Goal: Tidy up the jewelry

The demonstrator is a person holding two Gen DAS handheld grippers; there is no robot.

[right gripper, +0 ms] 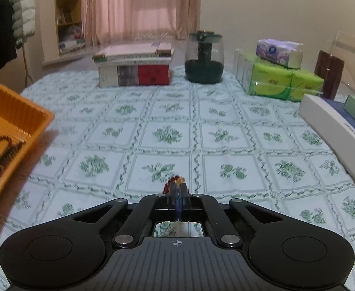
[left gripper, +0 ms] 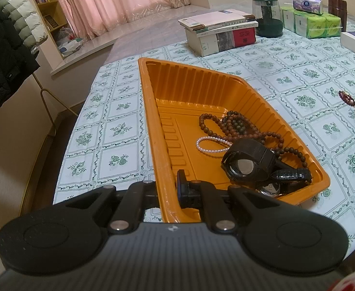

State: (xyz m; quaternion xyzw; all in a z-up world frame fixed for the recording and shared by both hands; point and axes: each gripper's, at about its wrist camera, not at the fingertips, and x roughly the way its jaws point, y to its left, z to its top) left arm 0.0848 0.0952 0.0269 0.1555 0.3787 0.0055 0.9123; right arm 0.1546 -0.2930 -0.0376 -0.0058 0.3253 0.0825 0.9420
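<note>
Left gripper (left gripper: 170, 189) pinched the tray (left gripper: 153, 111) wall at its near corner, on the bench (left gripper: 286, 77). Held inside: brown beads (left gripper: 235, 123), pearl bracelet (left gripper: 211, 144), 2 watches (left gripper: 247, 162). Right gripper (right gripper: 178, 191) pressed together on a red bracelet (right gripper: 171, 184), just above the bench, well apart from the tray.
</note>
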